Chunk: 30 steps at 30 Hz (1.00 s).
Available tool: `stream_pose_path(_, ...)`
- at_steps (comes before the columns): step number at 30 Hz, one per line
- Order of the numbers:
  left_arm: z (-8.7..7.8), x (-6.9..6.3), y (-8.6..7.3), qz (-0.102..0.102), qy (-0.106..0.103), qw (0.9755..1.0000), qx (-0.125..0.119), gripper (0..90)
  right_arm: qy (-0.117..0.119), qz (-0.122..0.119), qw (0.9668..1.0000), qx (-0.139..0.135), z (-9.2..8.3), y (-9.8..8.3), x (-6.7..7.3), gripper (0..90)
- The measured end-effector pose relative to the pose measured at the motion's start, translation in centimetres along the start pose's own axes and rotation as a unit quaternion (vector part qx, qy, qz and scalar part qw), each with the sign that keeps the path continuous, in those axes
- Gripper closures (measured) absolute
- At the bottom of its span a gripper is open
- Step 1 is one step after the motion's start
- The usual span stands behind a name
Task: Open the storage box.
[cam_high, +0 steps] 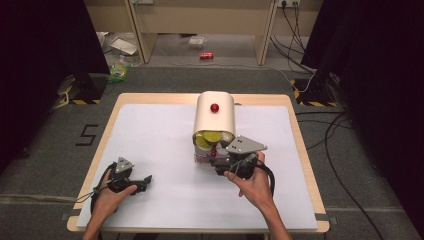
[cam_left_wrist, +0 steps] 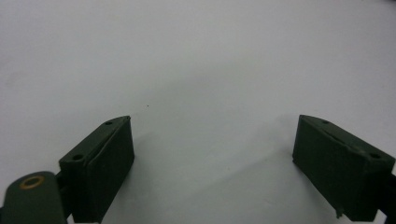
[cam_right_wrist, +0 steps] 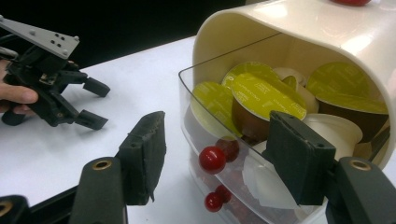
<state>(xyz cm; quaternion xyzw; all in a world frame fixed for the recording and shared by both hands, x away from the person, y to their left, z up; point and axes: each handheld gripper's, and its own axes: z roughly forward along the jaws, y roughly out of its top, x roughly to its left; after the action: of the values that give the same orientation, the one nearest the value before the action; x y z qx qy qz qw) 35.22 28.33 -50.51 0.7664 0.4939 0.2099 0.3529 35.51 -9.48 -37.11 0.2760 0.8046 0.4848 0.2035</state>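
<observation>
The counter [cam_high: 150, 150] carries a white sheet with wide bare room left and front; grey floor and cables surround it. A cream box [cam_high: 215, 114] lies mid-counter, its clear drawer [cam_right_wrist: 205, 140] pulled toward the person, full of green-lidded pods [cam_right_wrist: 266, 95]. The right gripper [cam_right_wrist: 219, 154] has its fingers released either side of the drawer's red knob [cam_right_wrist: 212, 159], not touching. The left gripper [cam_left_wrist: 212, 163] rests near the front-left edge, fingers spread, empty.
</observation>
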Motion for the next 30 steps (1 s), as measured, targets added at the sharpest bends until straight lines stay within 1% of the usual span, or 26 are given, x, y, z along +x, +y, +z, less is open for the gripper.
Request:
stream_pose_path(4, 0.0, 0.0, 0.0, 0.000, 0.000, 1.0000, 0.000, 11.8, 0.002, 0.000, 1.0000, 0.002, -0.1, 0.0, 0.1, 38.6)
stream_pose_path(5, 0.0, 0.0, 0.0, 0.000, 0.000, 1.0000, 0.000, 11.8, 0.006, 0.005, 1.0000, 0.001, -0.2, 0.0, 0.1, 38.6)
stream_pose_path(9, 0.0, 0.0, 0.0, 0.000, 0.000, 1.0000, 0.000, 11.8, 0.011, 0.009, 0.9999, 0.005, -0.4, 0.0, 0.2, 38.9)
stream_pose_path(30, 0.0, 0.0, 0.0, 0.000, 0.001, 1.0000, 0.000, 11.8, 0.019, 0.002, 0.9998, 0.011, -1.0, -0.4, 1.2, 39.3)
